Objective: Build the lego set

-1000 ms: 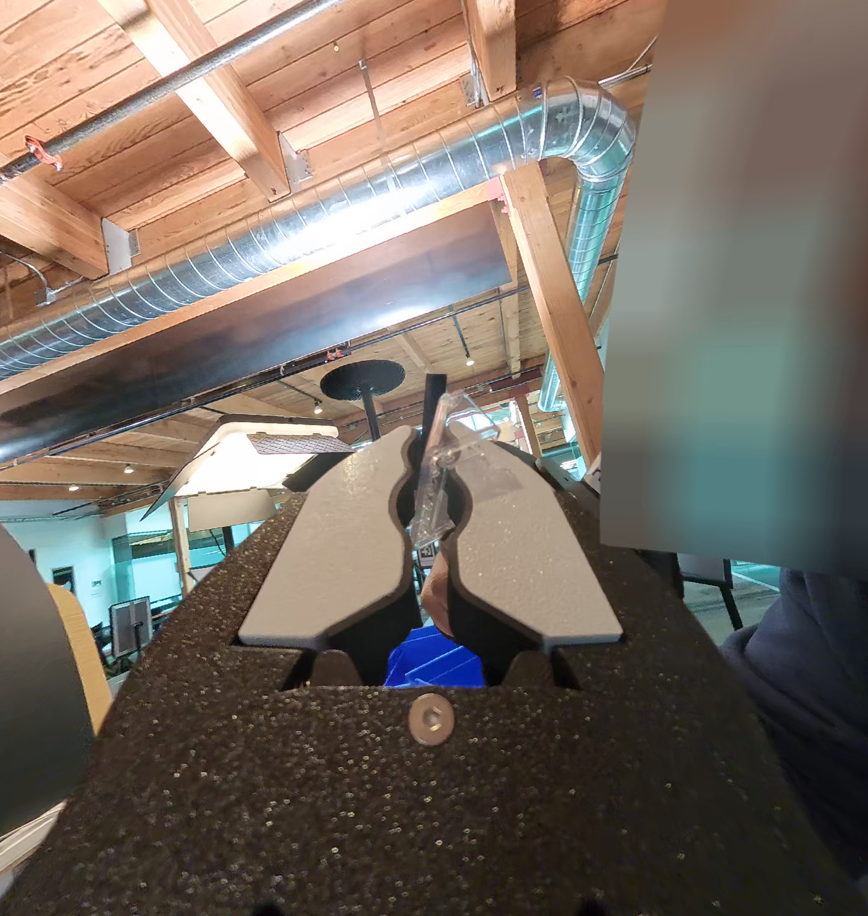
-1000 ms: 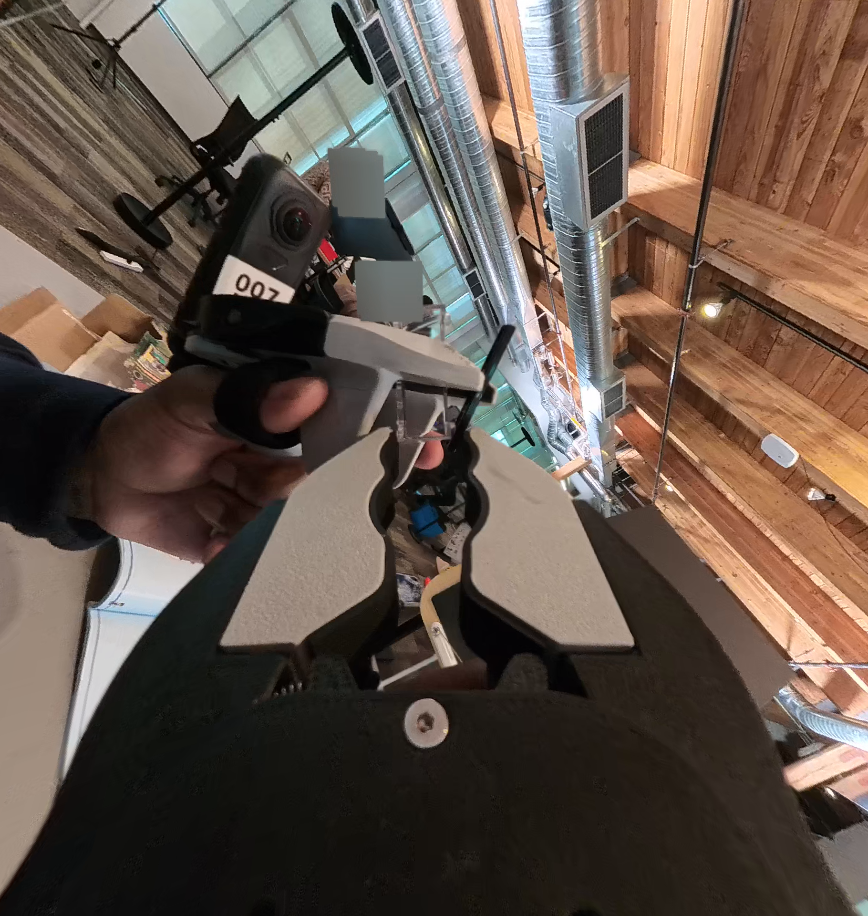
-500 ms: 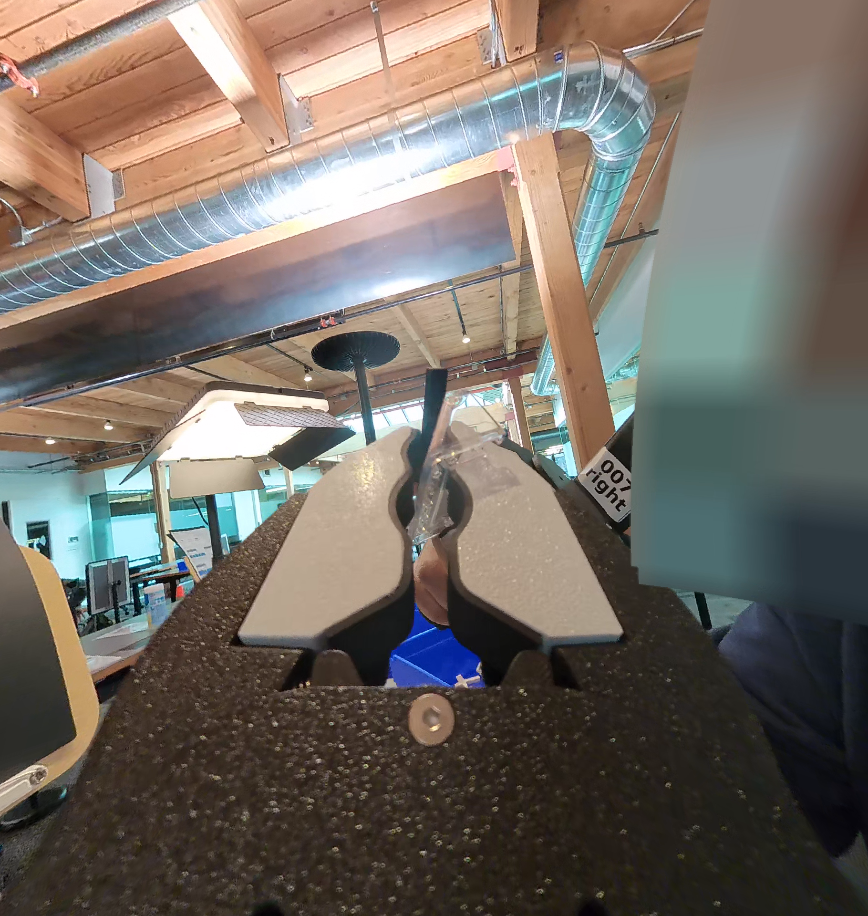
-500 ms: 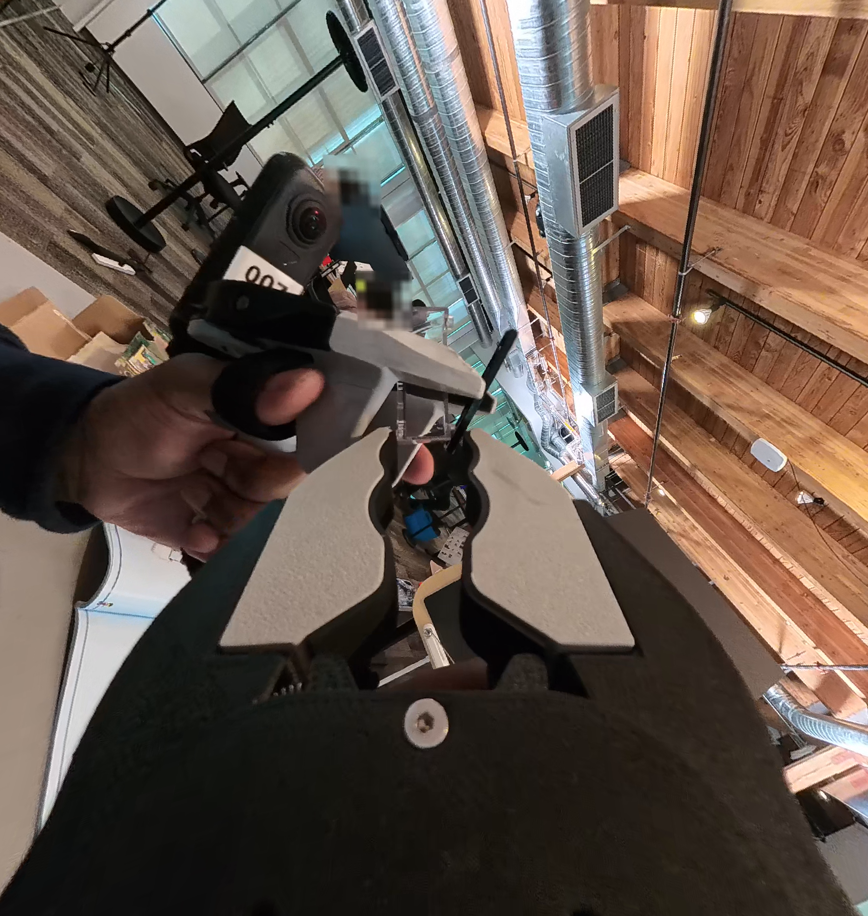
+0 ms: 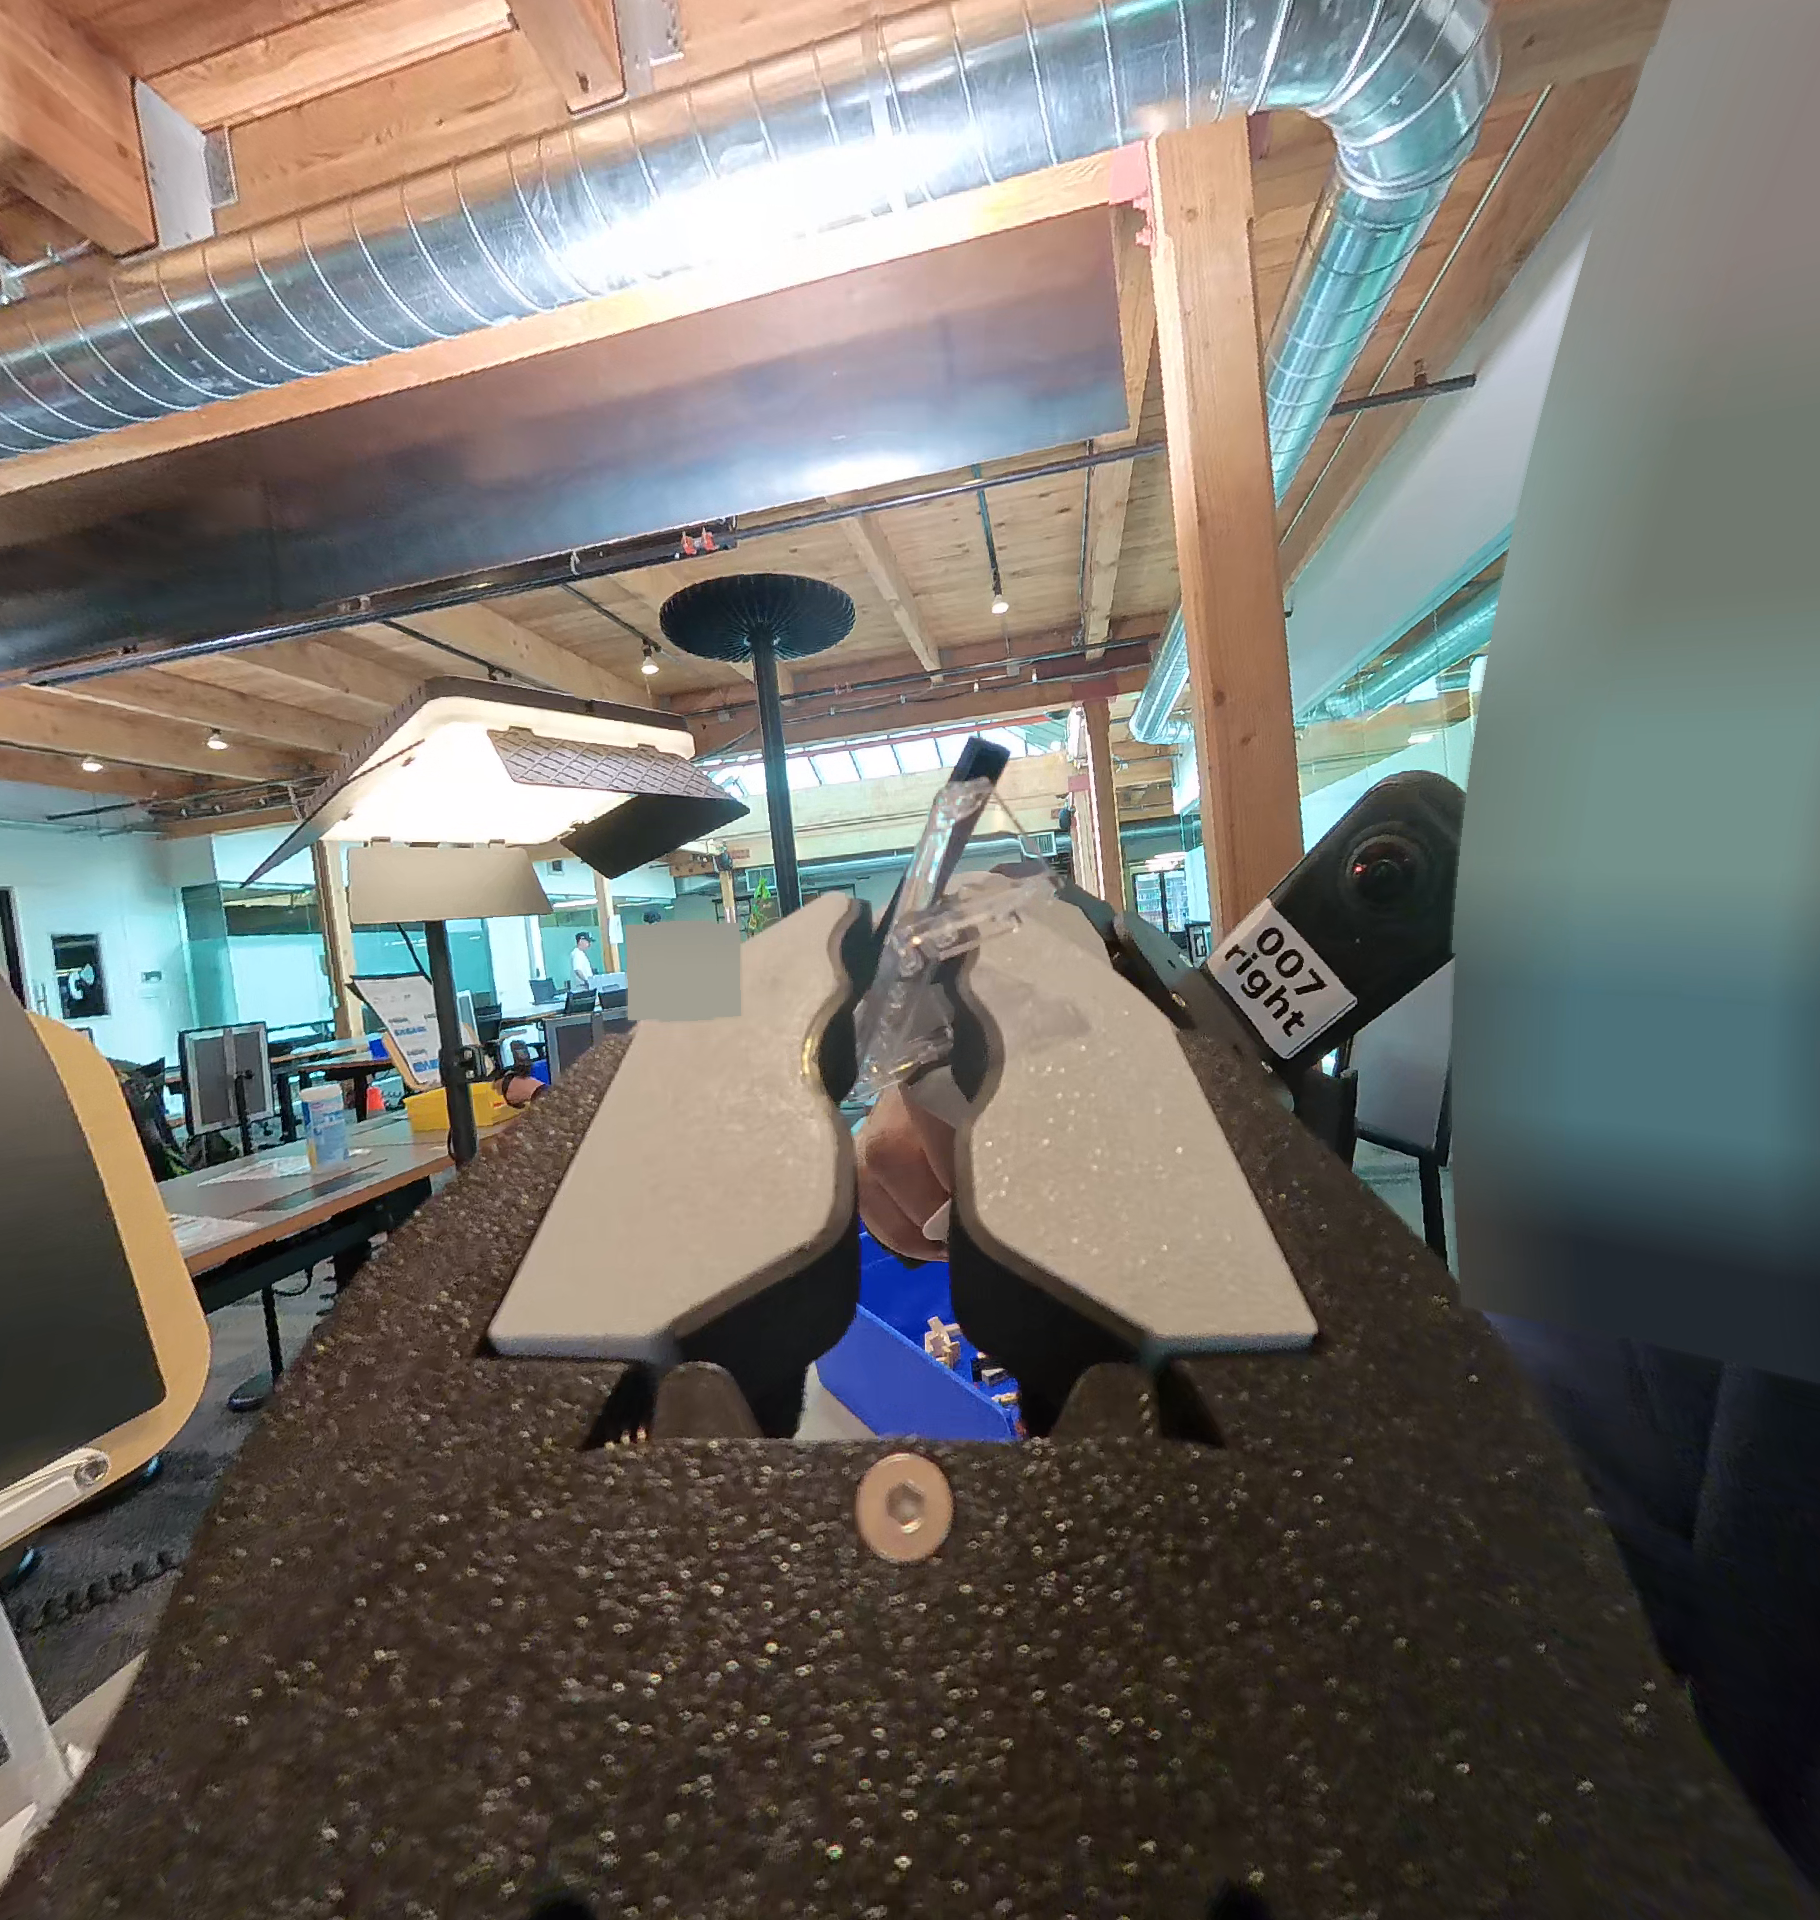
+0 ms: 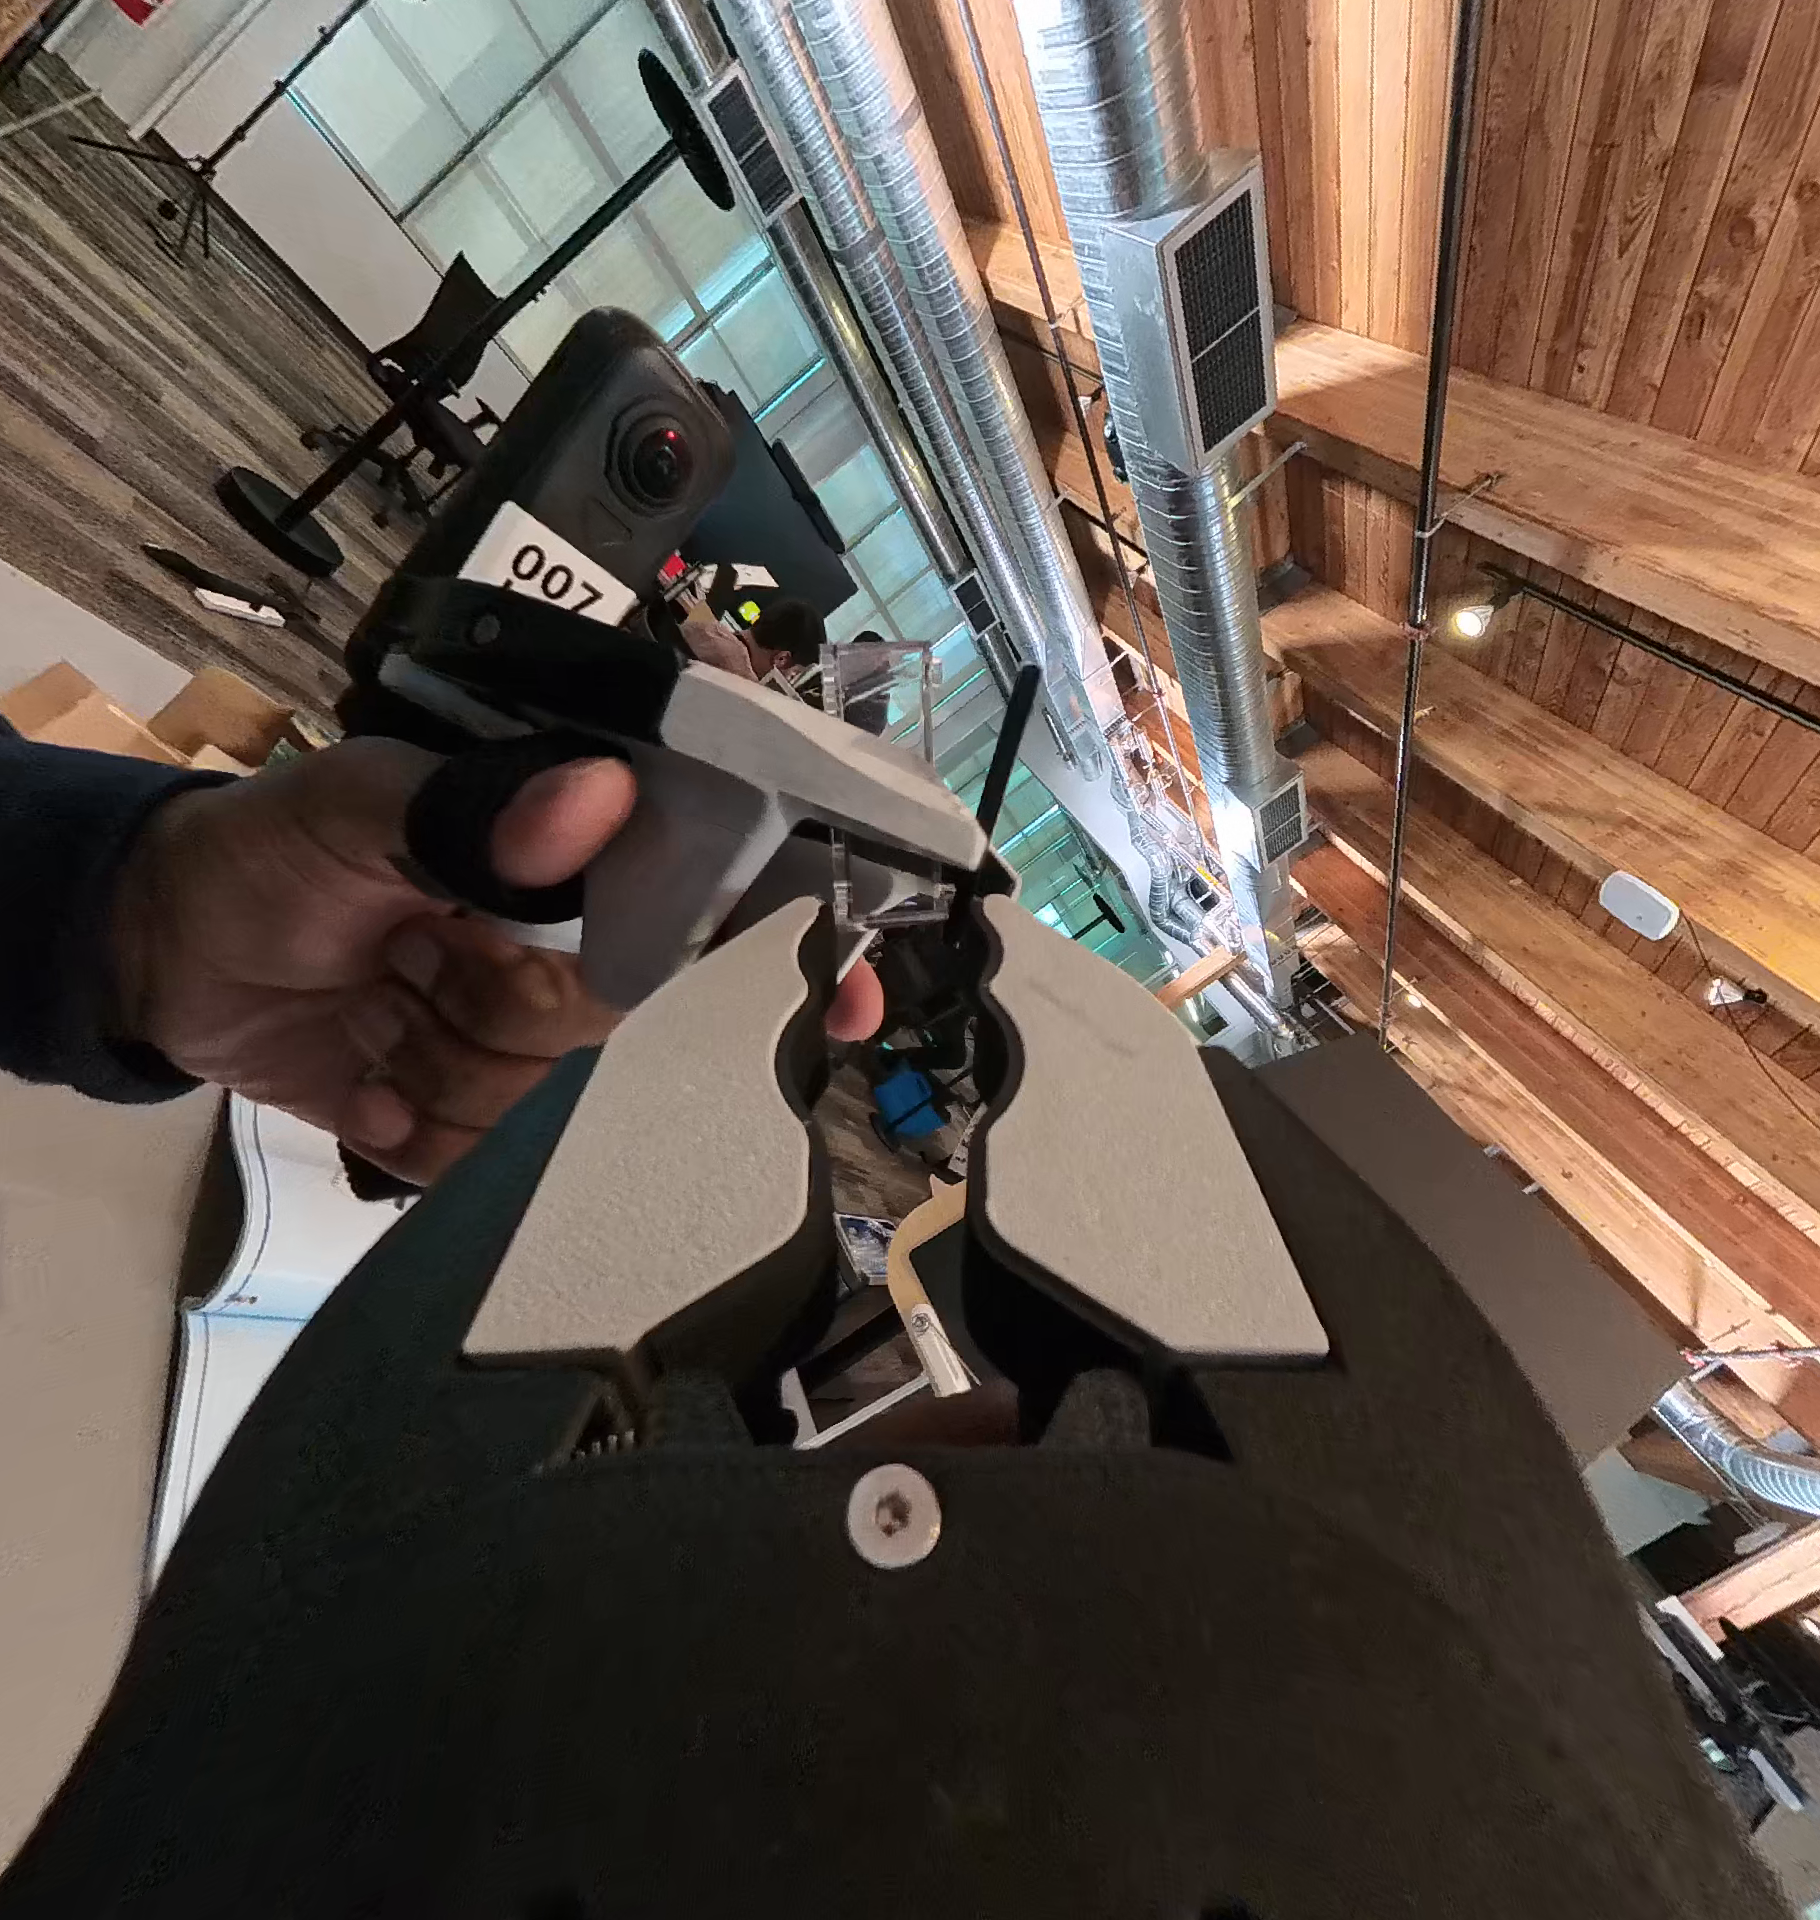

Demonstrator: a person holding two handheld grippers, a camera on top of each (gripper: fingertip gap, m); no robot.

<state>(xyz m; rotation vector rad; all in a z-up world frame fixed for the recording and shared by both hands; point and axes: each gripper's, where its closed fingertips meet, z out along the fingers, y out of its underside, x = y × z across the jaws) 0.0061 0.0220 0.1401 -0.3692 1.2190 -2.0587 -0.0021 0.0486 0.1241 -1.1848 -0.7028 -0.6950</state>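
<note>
The left hand-held gripper (image 5: pixel 901 961) is narrow, closed on a clear acrylic piece (image 5: pixel 911 961) — a small transparent part w/ flat walls, tilted up to the right between the grey fingers (image 5: pixel 719 1122); in the right wrist view the same clear piece (image 6: pixel 890 862) sits clamped in that gripper's tip, and a thin black stick (image 6: pixel 999 769) rises beside it. The right hand-held gripper (image 6: pixel 895 920) also stands narrow, its fingertips right at the bottom edge of the clear piece and the foot of the black stick; cannot tell if its pads press on either. A hand (image 6: pixel 293 935) in a dark sleeve grips the left unit's trigger, w/ a black camera (image 6: pixel 615 468) on top bearing a white label. Farther out: a blue bin (image 5: pixel 916 1371) seen below through the left fingers, a tabletop (image 5: pixel 293 1174) w/ a yellow bin (image 5: pixel 464 1107) at left, a lit softbox lamp (image 5: pixel 470 779), silver ducts (image 5: pixel 573 208) and wood beams overhead.
</note>
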